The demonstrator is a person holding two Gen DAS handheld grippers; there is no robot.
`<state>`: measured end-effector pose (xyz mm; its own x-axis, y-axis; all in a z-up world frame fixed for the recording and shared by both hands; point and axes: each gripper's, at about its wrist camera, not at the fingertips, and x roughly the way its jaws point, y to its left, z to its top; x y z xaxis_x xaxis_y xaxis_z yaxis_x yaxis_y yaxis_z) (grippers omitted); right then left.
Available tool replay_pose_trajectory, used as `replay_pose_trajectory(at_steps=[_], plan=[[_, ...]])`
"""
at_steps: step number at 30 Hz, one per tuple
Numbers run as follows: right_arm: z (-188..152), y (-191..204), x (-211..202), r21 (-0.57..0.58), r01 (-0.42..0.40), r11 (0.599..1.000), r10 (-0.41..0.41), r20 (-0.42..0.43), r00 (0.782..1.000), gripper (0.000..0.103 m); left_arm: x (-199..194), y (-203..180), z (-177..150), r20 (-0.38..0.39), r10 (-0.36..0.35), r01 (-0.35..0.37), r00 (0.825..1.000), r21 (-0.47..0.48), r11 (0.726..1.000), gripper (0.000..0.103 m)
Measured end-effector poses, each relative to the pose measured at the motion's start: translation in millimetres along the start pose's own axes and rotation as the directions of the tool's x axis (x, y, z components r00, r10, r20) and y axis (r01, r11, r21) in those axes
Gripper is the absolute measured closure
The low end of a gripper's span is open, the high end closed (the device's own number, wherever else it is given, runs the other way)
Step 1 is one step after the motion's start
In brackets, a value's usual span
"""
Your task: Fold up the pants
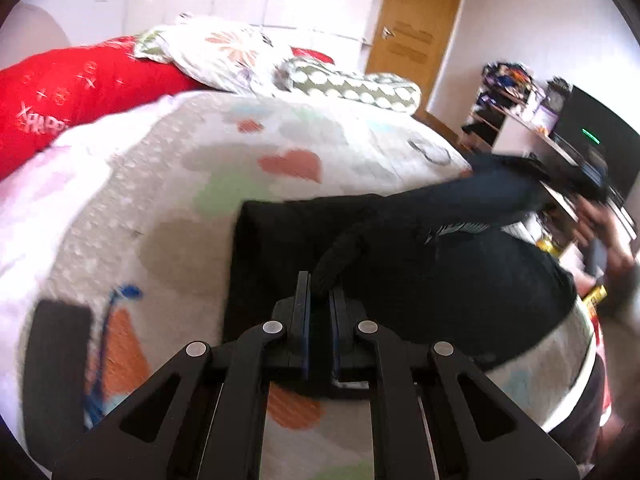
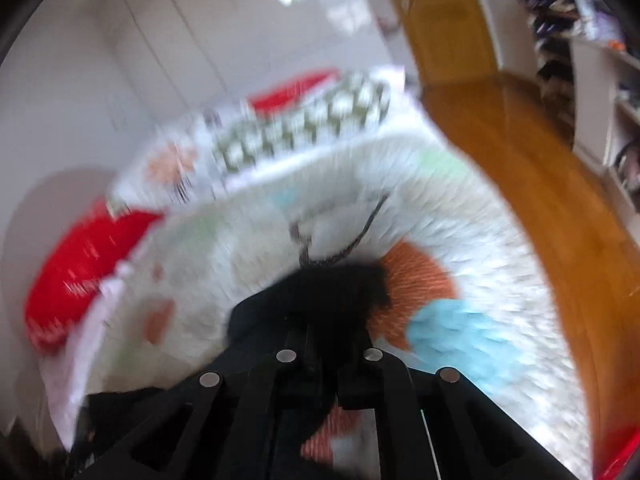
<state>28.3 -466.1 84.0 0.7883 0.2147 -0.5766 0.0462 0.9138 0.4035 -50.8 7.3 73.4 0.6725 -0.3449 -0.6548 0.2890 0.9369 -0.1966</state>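
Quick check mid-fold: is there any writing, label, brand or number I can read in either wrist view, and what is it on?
"HAPP": white letters on the red pillow at the head of the bed, cut off and blurred; a small mark before the H is unclear.
Monitor: only a green light bar, no text.
Black pants: no readable label.
Right wrist view: too motion-blurred to read anything.

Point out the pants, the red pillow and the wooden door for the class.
pants (image 1: 400, 264), left wrist view, on the flat dark cloth spread on the bed.
red pillow (image 1: 80, 92), left wrist view, on the middle of its red cover.
door (image 1: 416, 20), left wrist view, on the upper wooden panel.
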Motion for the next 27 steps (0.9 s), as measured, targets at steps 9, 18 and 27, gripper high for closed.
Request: replay_pose_trajectory(at_steps=[9, 18, 27], plan=[[-147, -35, -68, -0.098, 0.191, 0.977, -0.21, -0.258, 0.943, 0.067, 15, 19, -39, -0.079, -0.002, -0.003, 0.997, -0.056, 0.998, 0.096], [-125, -88, -96, 0.139, 0.204, 0.969, -0.188, -0.121, 0.975, 0.055, 3, 14, -39, -0.061, 0.018, -0.023, 0.998, -0.076, 0.997, 0.096], [-84, -35, -90, -0.037, -0.059, 0.998, 0.056, -0.071, 0.996, 0.074, -8, 16, -29, -0.052, 0.03, -0.034, 0.998, -0.079, 0.996, 0.095]])
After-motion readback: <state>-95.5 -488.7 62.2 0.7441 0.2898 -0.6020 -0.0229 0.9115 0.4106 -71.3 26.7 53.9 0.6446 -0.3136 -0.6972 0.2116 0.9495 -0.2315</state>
